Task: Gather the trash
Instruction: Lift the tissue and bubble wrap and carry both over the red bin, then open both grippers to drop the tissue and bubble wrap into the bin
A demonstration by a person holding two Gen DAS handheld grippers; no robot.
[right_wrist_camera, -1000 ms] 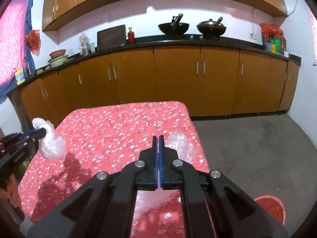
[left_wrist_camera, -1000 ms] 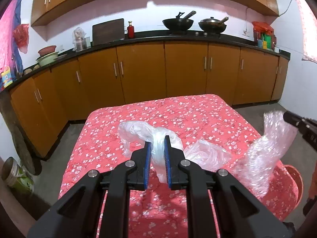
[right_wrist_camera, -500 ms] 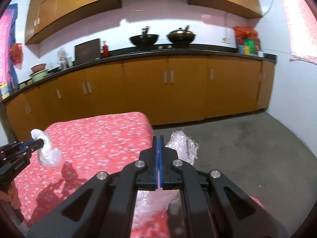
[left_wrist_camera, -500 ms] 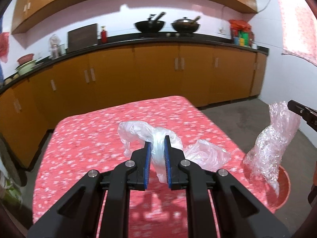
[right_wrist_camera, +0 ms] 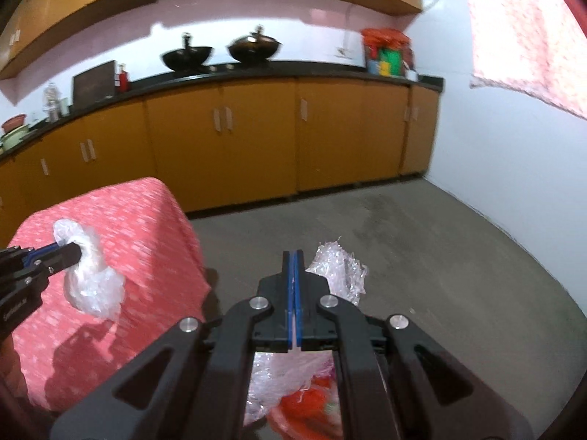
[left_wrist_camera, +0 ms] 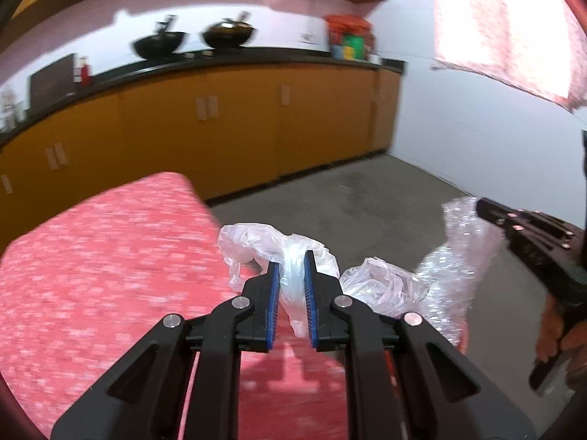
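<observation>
Both bundles swung off toward the floor side

The left hand-held gripper (left_wrist_camera: 292,282) has carried its plastic bag (left_wrist_camera: 273,247) from over the middle of the red-clothed surface (left_wrist_camera: 95,256) to its right edge. The right hand-held gripper (right_wrist_camera: 293,282) has taken the bubble wrap (right_wrist_camera: 339,269) past that edge, now above a red bin (right_wrist_camera: 308,409) on the floor.

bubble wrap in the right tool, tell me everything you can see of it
The bubble wrap is a clear, crinkled sheet with small shiny bubbles, bunched rather than flat. The right tool is shut on its upper part, so a crumpled tuft sticks up past the fingers and the rest hangs below them. It is off the table, in the air over the grey floor, with something red under its lower end. From the left wrist view it shows as a long glittering strip.
</observation>
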